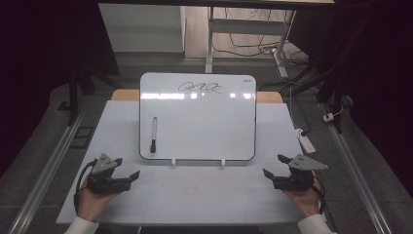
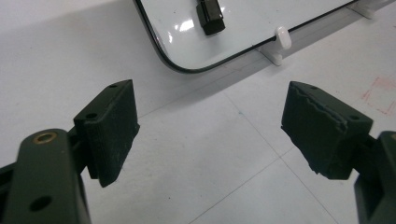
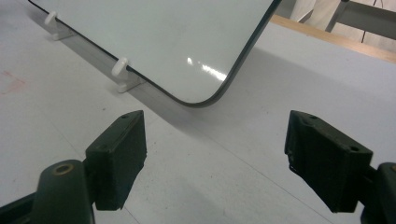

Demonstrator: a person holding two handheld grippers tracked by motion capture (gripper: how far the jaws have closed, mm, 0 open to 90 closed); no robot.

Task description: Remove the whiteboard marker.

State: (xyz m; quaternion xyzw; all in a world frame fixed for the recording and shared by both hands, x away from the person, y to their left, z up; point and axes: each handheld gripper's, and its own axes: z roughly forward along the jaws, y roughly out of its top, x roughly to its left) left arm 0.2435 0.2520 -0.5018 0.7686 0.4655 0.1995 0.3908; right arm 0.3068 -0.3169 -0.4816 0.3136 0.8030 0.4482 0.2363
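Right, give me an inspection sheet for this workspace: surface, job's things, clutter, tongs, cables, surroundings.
Surface: white table, faint red mark near the front middle.
Job's things: whiteboard propped on two white clips, black scribble near its top edge; marker clinging to the board's left side, cap down.
Clutter: nothing seen.
Tongs: left tongs open, holding nothing, resting at the table's front left; right tongs open, holding nothing, at the front right.
Cables: one trails from each tool by the wrists; loose wires on the floor behind the table.
Surroundings: dark curtains at both sides, white power strip at the right edge, desk legs beyond.
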